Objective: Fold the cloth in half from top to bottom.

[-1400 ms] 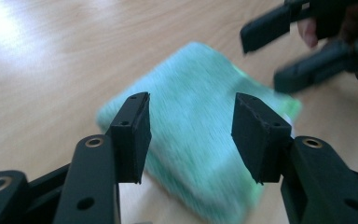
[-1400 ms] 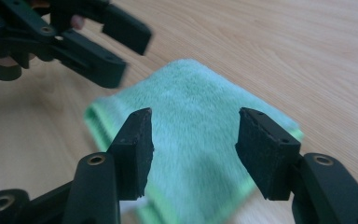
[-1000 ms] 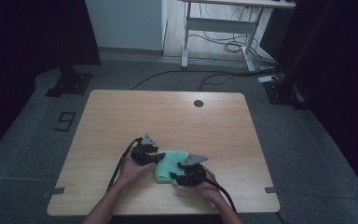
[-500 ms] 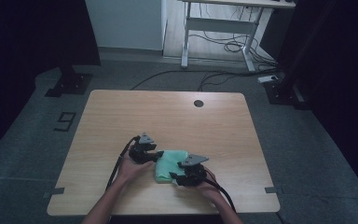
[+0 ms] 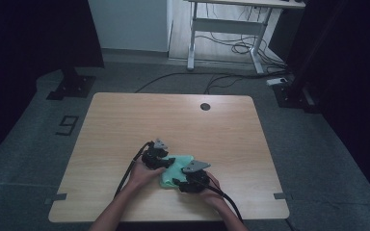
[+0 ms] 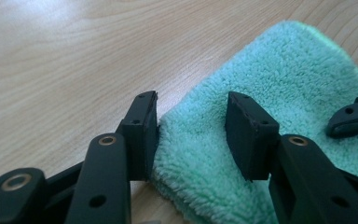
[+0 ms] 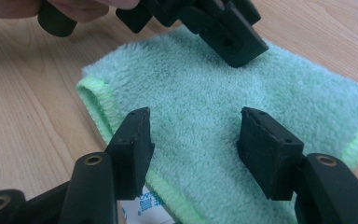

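Both forearms reach in low; the left gripper [image 5: 169, 161] and right gripper [image 5: 175, 182] hover with jaws apart over the fluffy mint-green towel [image 5: 175, 167] lying on the wooden table's [image 5: 173, 120] near edge

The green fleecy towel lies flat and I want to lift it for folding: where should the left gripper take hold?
Grip the green fleecy towel at its near folded edge, coming in low from the bare wooden table side. That plump edge already sits between the open left gripper fingers, so one can slide underneath.
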### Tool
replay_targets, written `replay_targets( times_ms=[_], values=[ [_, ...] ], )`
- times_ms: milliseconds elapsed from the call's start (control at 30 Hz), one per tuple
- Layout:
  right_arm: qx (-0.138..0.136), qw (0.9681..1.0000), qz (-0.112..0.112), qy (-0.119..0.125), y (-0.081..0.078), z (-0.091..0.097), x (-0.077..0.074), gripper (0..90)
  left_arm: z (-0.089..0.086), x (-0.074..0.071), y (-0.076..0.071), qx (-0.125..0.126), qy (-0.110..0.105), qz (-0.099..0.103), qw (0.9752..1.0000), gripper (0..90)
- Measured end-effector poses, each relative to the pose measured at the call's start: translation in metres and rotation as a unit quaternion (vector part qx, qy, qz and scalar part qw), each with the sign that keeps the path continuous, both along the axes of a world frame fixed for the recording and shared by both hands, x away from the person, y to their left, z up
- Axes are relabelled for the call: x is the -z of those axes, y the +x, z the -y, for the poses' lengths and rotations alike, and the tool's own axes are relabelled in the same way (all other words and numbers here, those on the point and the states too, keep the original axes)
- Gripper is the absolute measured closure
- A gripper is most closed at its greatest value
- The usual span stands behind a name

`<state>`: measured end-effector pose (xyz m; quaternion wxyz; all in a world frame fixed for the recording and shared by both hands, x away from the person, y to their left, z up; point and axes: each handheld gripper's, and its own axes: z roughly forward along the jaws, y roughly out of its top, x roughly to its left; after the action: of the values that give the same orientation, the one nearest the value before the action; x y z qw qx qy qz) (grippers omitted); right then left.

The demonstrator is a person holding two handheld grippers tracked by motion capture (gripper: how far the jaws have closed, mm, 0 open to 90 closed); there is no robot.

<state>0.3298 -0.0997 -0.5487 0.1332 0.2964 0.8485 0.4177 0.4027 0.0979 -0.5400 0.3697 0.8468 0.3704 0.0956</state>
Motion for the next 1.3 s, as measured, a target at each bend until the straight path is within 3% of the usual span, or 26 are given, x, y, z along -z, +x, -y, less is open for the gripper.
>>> replay_targets(
  times_ms=[167,300,467,633,800,967,1167,1300],
  values=[
    [0.003,1.0000,0.000,0.001,0.000,0.000,0.001,42.8,0.001,-0.005,-0.003,-0.001,0.008,0.013,0.9999,53.1],
    [0.005,0.9999,0.005,0.014,-0.003,0.003,-0.003,38.3,-0.007,-0.022,-0.017,0.008,-0.013,0.033,0.9993,52.1],
    [0.009,0.9992,0.010,0.037,-0.008,0.019,-0.014,38.2,-0.016,-0.030,-0.039,0.025,-0.025,0.034,0.9988,49.9],
    [0.013,0.9995,0.004,0.028,-0.012,0.030,-0.012,38.2,-0.017,-0.023,-0.059,0.048,-0.032,0.017,0.9982,47.4],
    [0.012,0.9998,-0.003,0.016,-0.015,0.033,-0.007,38.0,-0.013,-0.013,-0.071,0.066,-0.002,0.012,0.9978,45.5],
    [0.010,0.9999,-0.008,0.001,-0.015,0.033,-0.001,37.8,-0.014,-0.005,-0.073,0.068,0.020,0.003,0.9975,44.5],
    [0.011,0.9998,0.004,-0.019,-0.016,0.029,0.001,38.8,-0.015,-0.001,-0.072,0.069,0.020,0.002,0.9974,44.5],
    [0.016,0.9997,0.002,-0.015,-0.014,0.028,0.001,39.7,-0.015,-0.001,-0.067,0.074,0.022,0.006,0.9970,45.1]
  ],
)
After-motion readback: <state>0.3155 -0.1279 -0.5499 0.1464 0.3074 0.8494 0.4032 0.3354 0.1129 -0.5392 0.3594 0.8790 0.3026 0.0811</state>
